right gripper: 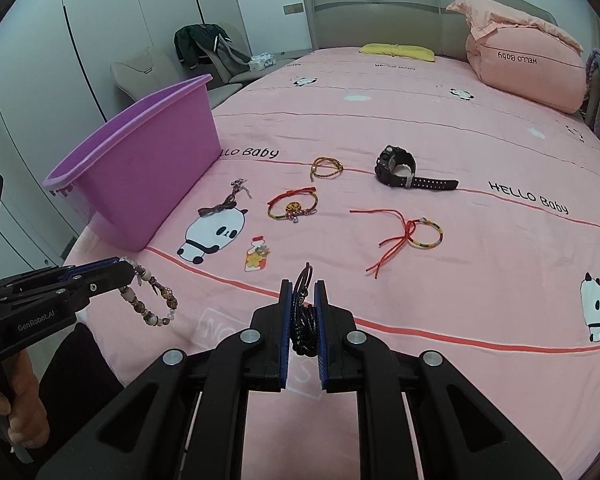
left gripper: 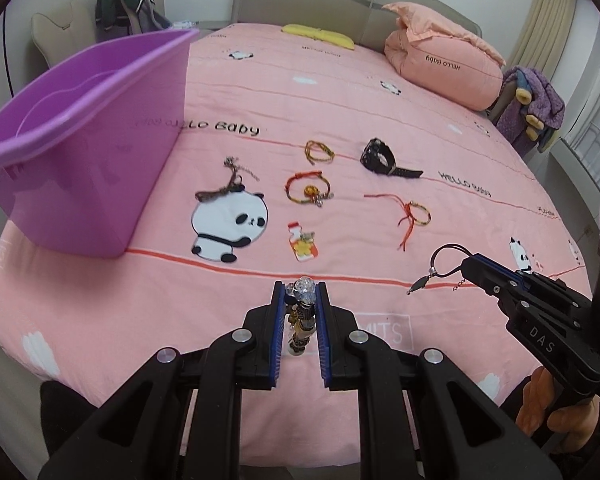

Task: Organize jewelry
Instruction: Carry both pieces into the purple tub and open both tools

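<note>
My left gripper point(left gripper: 300, 296) is shut on a beaded bracelet point(left gripper: 300, 320), held above the bed's near edge; the bracelet hangs from it in the right wrist view point(right gripper: 152, 304). My right gripper point(right gripper: 303, 288) is shut on a black cord necklace point(right gripper: 305, 320); its loop and pendant dangle in the left wrist view point(left gripper: 440, 268). A purple tub point(left gripper: 80, 140) stands on the bed at left. On the pink sheet lie a black watch point(left gripper: 384, 158), a red-and-gold bracelet point(left gripper: 306, 190), a gold cord bracelet point(left gripper: 319, 151), a red string bracelet point(left gripper: 414, 214), a brown necklace point(left gripper: 228, 184) and a small bottle charm point(left gripper: 302, 242).
A pink pillow point(left gripper: 440, 64) and a yellow cushion point(left gripper: 320, 34) lie near the headboard. A chair with a dark jacket point(left gripper: 126, 4) stands beyond the tub. Purple clothing point(left gripper: 536, 100) hangs at the bed's right side.
</note>
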`<state>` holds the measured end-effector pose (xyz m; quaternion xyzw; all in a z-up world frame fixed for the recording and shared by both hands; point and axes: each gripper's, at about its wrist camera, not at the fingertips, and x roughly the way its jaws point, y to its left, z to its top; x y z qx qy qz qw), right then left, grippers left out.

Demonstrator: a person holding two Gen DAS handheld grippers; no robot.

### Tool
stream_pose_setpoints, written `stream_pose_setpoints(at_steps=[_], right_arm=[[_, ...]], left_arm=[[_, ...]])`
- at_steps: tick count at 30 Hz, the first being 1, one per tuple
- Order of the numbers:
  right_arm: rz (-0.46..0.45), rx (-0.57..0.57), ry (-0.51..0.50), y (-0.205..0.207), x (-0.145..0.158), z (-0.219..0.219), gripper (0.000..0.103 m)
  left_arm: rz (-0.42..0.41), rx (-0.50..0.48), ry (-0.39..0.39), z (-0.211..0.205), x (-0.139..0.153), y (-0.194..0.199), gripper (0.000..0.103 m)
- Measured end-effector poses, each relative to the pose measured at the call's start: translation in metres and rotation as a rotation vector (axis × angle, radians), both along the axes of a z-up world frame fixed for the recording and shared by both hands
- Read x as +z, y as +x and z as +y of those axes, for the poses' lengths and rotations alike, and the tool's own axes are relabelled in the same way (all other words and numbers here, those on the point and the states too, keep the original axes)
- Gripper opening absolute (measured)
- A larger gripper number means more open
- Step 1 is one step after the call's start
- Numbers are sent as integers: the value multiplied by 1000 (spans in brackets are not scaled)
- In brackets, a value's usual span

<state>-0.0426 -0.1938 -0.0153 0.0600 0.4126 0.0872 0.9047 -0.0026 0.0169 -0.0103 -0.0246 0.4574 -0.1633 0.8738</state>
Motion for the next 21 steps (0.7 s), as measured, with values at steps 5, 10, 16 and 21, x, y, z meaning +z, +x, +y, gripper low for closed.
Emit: stream_pose_setpoints(at_steps=[5, 10, 16, 21], right_arm=[[-47, 15, 7, 9, 28, 13, 11], [-93, 44, 36, 25, 57, 32, 11], [-139, 95, 69, 59, 91, 68, 11], [-159, 152, 94, 95, 113, 108, 11]], left_arm=[[-55, -17, -22, 13, 36, 11, 14], [-107, -21, -46, 28, 71, 31, 14], [-142, -3, -61, 58, 99, 66, 14], [-171, 52, -53, 97, 114, 99, 14]])
